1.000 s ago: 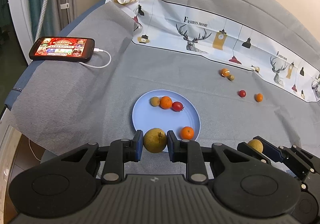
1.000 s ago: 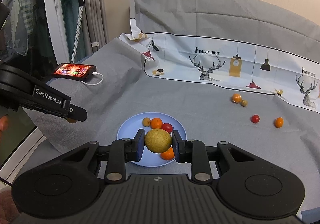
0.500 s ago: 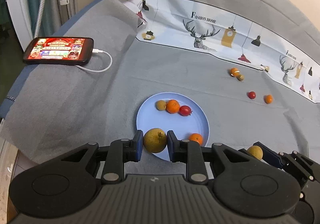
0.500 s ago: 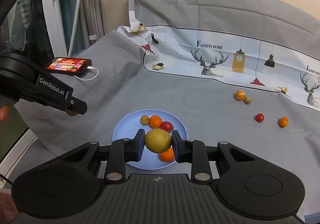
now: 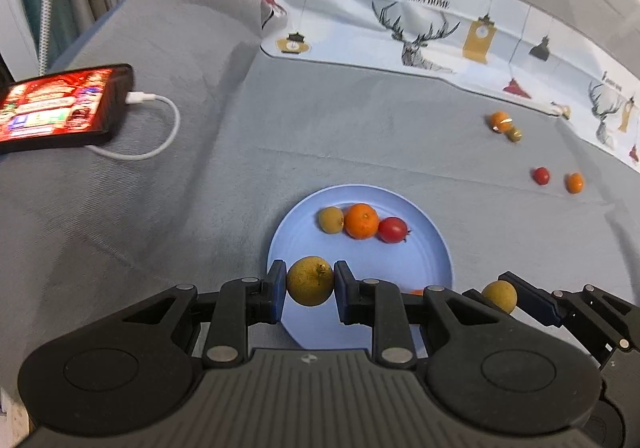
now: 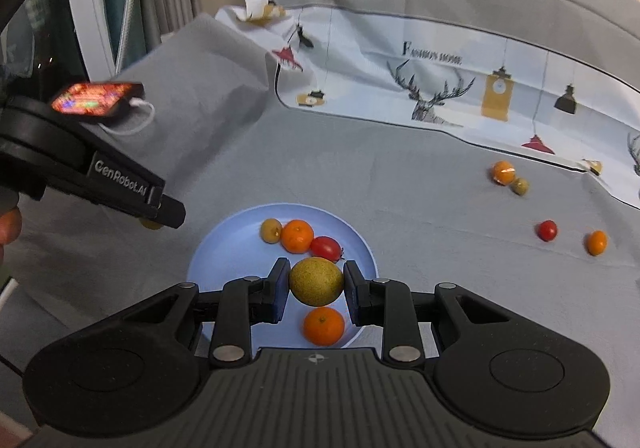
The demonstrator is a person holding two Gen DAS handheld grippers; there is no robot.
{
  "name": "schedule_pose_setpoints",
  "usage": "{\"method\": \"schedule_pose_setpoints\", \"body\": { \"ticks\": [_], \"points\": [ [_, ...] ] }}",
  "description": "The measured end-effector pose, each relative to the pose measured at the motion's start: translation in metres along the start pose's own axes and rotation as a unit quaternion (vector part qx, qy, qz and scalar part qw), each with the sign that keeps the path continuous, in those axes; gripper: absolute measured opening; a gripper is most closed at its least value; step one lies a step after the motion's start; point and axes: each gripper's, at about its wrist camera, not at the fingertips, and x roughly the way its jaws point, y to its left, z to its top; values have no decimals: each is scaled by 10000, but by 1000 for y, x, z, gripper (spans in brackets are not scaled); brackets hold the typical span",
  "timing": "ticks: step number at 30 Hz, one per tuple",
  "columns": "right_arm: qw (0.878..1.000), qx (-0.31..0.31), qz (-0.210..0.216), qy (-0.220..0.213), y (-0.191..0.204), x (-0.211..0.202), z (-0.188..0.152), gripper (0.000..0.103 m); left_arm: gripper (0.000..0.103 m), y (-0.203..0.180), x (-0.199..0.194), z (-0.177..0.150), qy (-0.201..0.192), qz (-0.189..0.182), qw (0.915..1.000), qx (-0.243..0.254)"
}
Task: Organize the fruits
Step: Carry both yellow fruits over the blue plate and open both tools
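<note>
Yellow fruit (image 5: 310, 281) between left jaws; another (image 6: 316, 281) between right jaws

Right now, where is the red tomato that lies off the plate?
In the right wrist view the loose red tomato lies on the grey cloth, far right of the blue plate, with a small orange fruit just to its right.
</note>
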Motion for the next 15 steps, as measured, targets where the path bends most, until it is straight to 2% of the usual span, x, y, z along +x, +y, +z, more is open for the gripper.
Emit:
{"method": "schedule_pose_setpoints", "body": {
  "ticks": [15],
  "points": [
    [9981, -314, 97, 528, -4, 92, 1, 30, 29, -2, 96, 19, 402, 273, 9985, 253]
  ]
}}
